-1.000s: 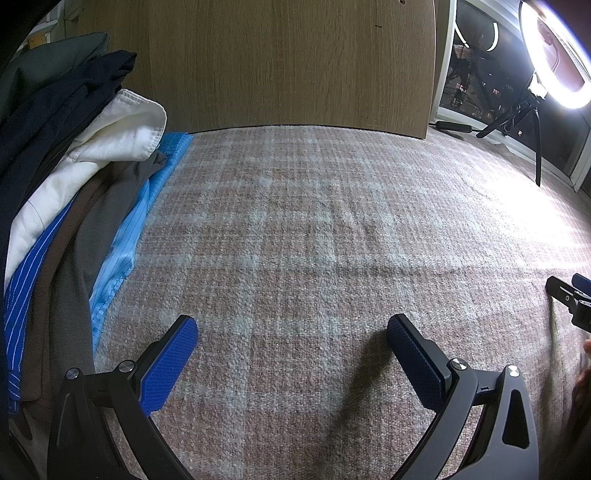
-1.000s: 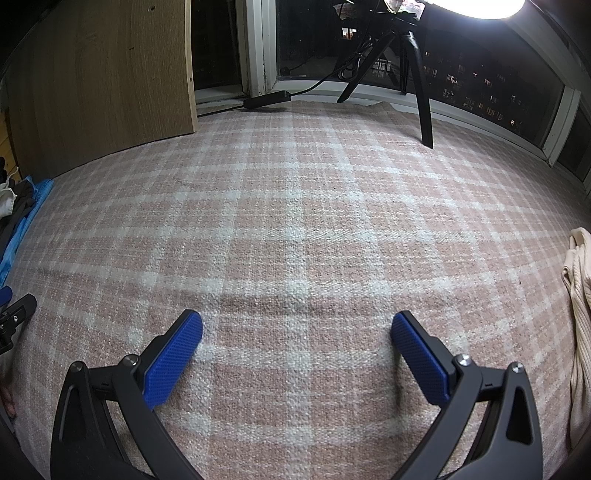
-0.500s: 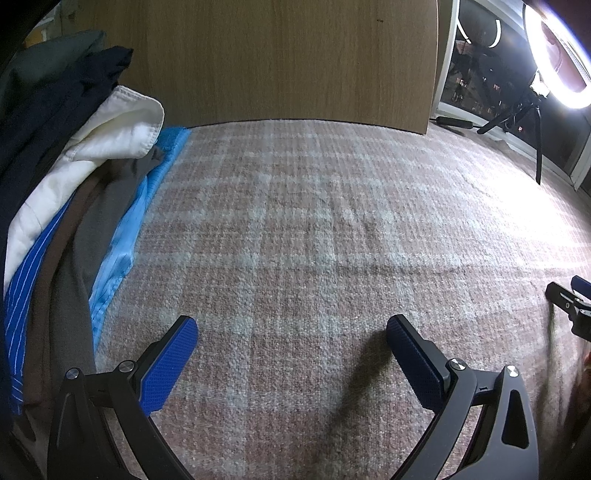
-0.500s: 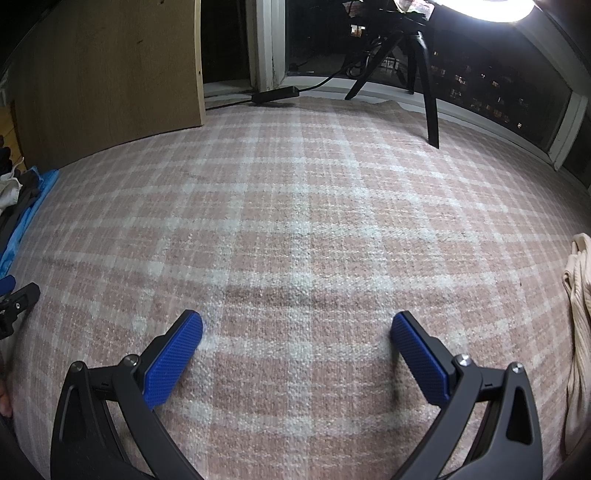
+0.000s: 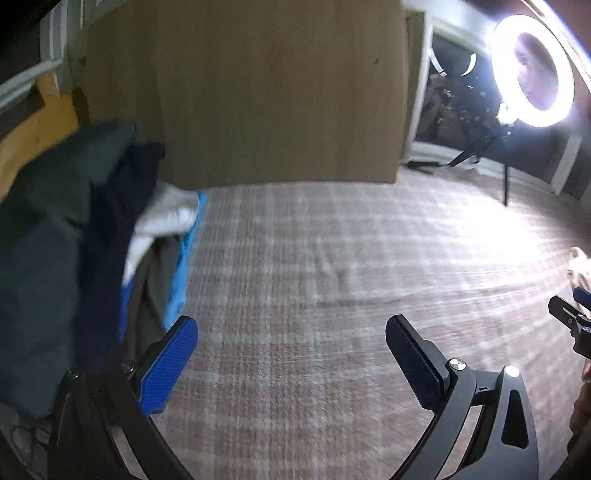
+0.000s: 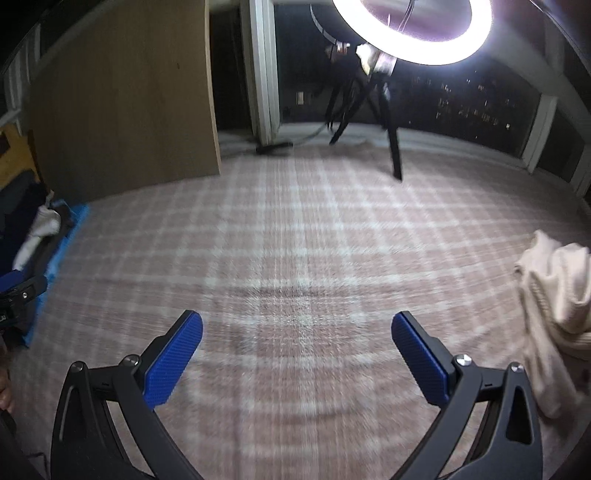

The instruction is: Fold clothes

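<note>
A pile of clothes [image 5: 74,236] lies at the left of the plaid bed cover [image 5: 314,266]: dark green, navy, white, brown and light blue pieces, also seen small in the right wrist view as the pile [image 6: 40,229]. A cream knit garment [image 6: 554,295] lies crumpled at the right edge of the cover. My left gripper [image 5: 291,347] is open with nothing between its fingers, right beside the pile. My right gripper [image 6: 297,343] is open and empty over the bare cover, left of the cream garment. Each gripper's tip shows at the edge of the other's view.
A wooden board [image 5: 266,92] stands at the head of the cover. A lit ring light [image 6: 413,29] on a black tripod [image 6: 391,147] stands at the far side by dark windows. A black cable box [image 6: 273,147] lies on the sill.
Both views have tilted up and are blurred by motion. The pile has come closer to my left gripper; the cream garment shows more in the right wrist view. Both grippers stay open.
</note>
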Demonstrator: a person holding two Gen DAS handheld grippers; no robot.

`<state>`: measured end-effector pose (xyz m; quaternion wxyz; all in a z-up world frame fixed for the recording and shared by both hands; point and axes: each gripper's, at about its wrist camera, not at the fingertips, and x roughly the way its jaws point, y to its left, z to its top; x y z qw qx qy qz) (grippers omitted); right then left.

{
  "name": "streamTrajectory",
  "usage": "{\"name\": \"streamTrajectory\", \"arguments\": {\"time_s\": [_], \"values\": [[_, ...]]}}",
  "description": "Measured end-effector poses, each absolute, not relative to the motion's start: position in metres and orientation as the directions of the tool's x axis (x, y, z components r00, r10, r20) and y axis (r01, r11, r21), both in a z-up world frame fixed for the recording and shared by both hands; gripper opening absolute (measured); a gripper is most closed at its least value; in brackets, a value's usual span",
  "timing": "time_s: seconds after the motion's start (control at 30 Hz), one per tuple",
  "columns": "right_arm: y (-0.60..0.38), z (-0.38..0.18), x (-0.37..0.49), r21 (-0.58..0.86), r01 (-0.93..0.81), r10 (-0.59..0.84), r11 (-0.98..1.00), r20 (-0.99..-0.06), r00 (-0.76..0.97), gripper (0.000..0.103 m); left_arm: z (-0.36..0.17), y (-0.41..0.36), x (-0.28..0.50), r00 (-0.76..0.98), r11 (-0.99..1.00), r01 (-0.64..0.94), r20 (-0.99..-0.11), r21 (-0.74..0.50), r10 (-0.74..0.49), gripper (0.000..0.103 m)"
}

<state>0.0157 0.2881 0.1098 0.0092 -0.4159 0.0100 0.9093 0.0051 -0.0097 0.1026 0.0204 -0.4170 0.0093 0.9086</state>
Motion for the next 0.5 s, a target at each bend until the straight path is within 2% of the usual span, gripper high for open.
{"name": "streamTrajectory", "arguments": {"time_s": [0.2,0.5], "values": [[0.3,0.164,0.063,0.003,-0.076,0.051,-0.997,-0.705,-0.707,0.103,0.155,0.001,0.029,-0.718,-0.996,-0.087,-0.694,0.004,0.06,0.102],[0.338,0.224,0.128,-0.017,-0.198,0.163,-0.98,-0.634,-0.756,0.103,0.202,0.032,0.061,-0.766,-0.984,-0.179,-0.626,-0.013,0.147,0.102]]}}
